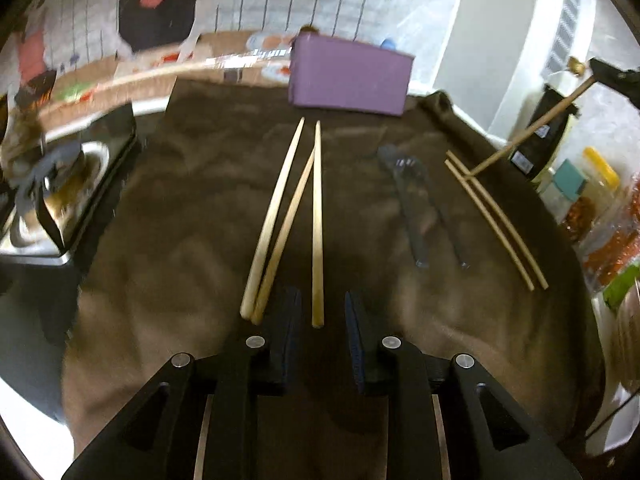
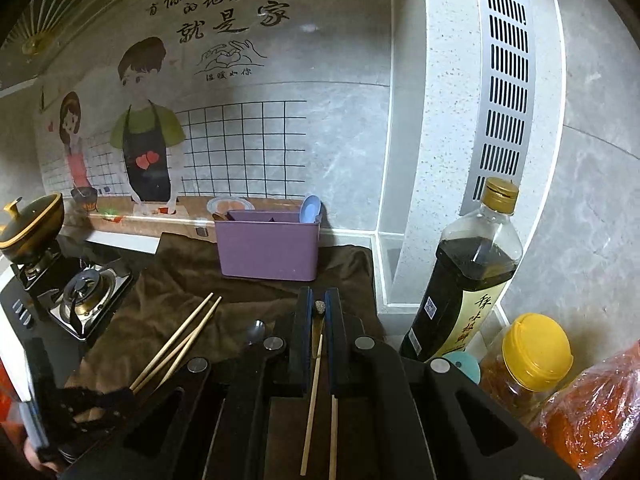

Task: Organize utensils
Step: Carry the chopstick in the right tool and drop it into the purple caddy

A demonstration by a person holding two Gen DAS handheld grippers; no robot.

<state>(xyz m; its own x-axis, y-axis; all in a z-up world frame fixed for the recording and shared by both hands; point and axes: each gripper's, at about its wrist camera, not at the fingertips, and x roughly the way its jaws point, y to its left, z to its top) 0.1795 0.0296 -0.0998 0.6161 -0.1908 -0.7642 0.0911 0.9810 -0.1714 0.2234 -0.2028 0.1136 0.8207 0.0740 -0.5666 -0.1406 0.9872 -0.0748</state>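
Note:
Three pale wooden chopsticks [image 1: 280, 216] lie on the brown cloth [image 1: 180, 220], pointing at the purple utensil box [image 1: 348, 76]. My left gripper [image 1: 322, 300] hangs low over the cloth, open; the butt end of the rightmost chopstick [image 1: 318, 240] lies in the gap, untouched by the pads. Two dark utensils [image 1: 420, 204] and two thin brown chopsticks [image 1: 496, 220] lie to the right. My right gripper [image 2: 319, 296] is shut on a thin brown chopstick with a knobbed end [image 2: 319, 307]. It slants down from that gripper [image 1: 612, 74] to the thin pair.
A gas stove [image 2: 80, 300] with a lidded pot [image 2: 32, 220] stands left of the cloth. A dark sauce bottle [image 2: 460, 280], a yellow-lidded jar [image 2: 532, 356] and a red bag [image 2: 592, 412] crowd the right edge. A blue spoon [image 2: 310, 208] stands in the purple box [image 2: 268, 244]. A metal spoon [image 2: 256, 330] lies on the cloth.

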